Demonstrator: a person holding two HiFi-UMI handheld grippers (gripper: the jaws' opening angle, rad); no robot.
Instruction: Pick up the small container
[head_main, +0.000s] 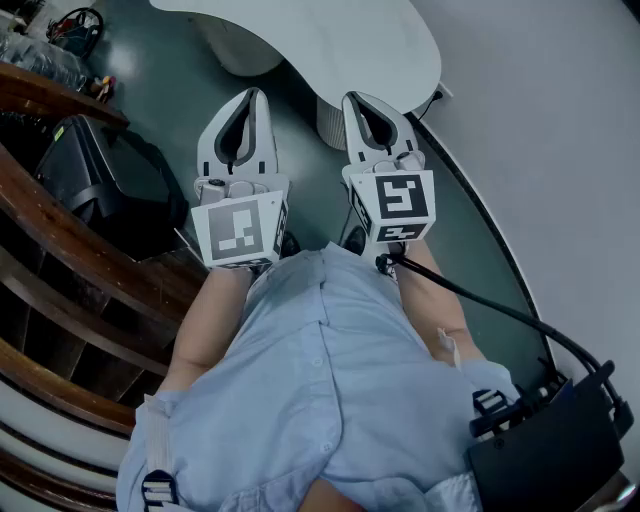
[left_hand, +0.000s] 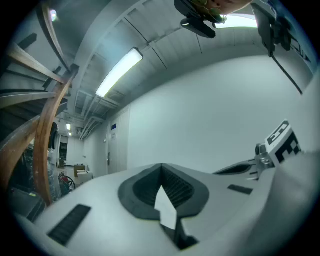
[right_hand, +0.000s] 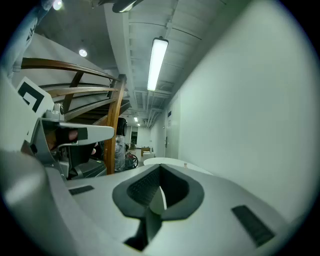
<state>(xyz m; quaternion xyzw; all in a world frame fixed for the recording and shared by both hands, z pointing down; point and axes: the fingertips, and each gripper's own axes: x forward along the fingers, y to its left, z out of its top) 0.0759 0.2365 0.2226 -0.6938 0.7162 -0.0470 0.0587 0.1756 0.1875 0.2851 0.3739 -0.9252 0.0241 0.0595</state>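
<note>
Both grippers are held side by side in front of the person's chest, pointing forward. In the head view my left gripper (head_main: 250, 96) has its jaws together with nothing between them. My right gripper (head_main: 356, 100) is likewise shut and empty. The left gripper view shows the left gripper (left_hand: 161, 168) aimed at a bare white wall. The right gripper (right_hand: 160, 168) points toward a white table (right_hand: 170, 162) far off, where a tiny object (right_hand: 185, 164) stands, too small to identify. No small container is clearly visible.
A white rounded table (head_main: 330, 40) on a pedestal stands ahead over a dark green floor. Curved wooden stair rails (head_main: 60, 250) and a black bag (head_main: 100, 170) are at the left. A white wall (head_main: 560, 120) runs along the right. A black cable (head_main: 480, 300) leads to a black case (head_main: 550, 440).
</note>
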